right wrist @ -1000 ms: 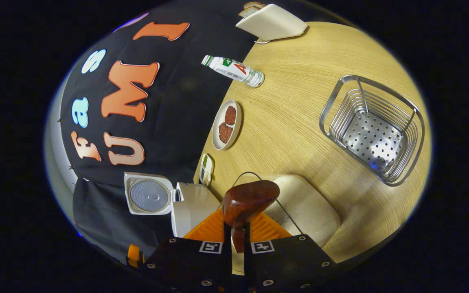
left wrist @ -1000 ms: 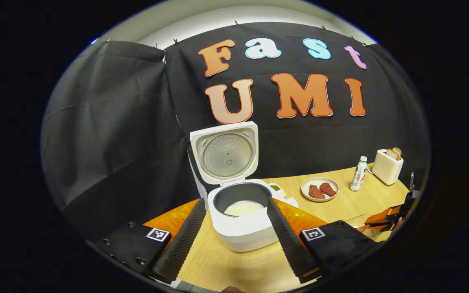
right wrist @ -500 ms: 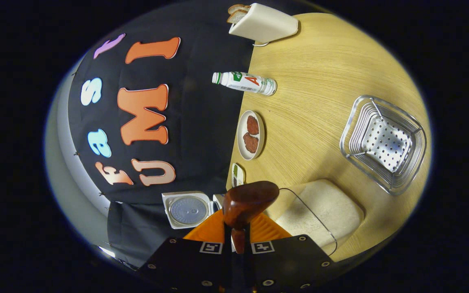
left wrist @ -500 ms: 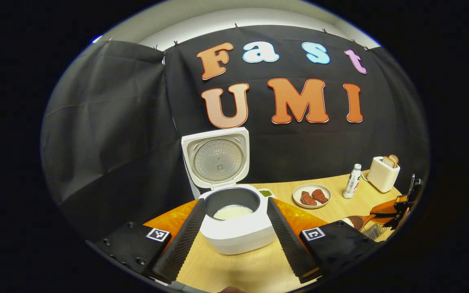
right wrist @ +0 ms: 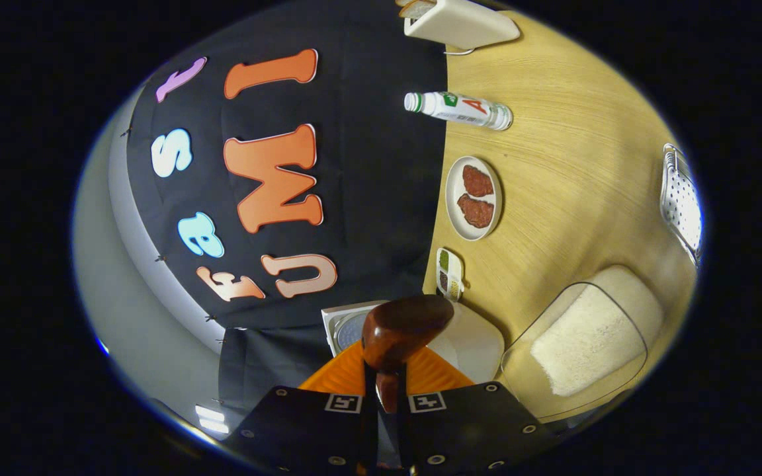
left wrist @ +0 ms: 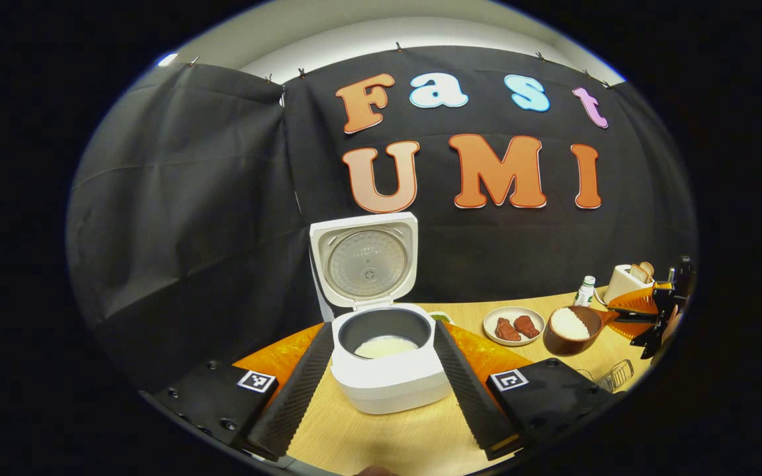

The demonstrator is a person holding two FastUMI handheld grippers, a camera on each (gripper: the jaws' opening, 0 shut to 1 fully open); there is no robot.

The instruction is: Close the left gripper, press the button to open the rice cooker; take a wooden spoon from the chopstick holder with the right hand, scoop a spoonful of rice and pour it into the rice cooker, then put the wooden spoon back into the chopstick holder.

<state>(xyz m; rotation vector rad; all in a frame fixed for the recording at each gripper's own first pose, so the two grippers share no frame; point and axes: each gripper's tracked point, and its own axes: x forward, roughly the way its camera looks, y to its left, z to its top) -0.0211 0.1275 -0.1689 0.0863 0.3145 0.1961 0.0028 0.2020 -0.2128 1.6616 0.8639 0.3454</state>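
While the rice cooker (left wrist: 384,344) stands open, rice rides in the wooden spoon (left wrist: 569,328).
Right claw (right wrist: 386,390) pinches its handle; left claw (left wrist: 381,390) gapes wide, holding nothing.

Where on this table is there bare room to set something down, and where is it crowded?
Bare wood lies in front of the rice cooker, between the left gripper's fingers, and right of the plate and bottle, toward the metal basket. It is crowded between the cooker and plate, by the small dish and rice container.
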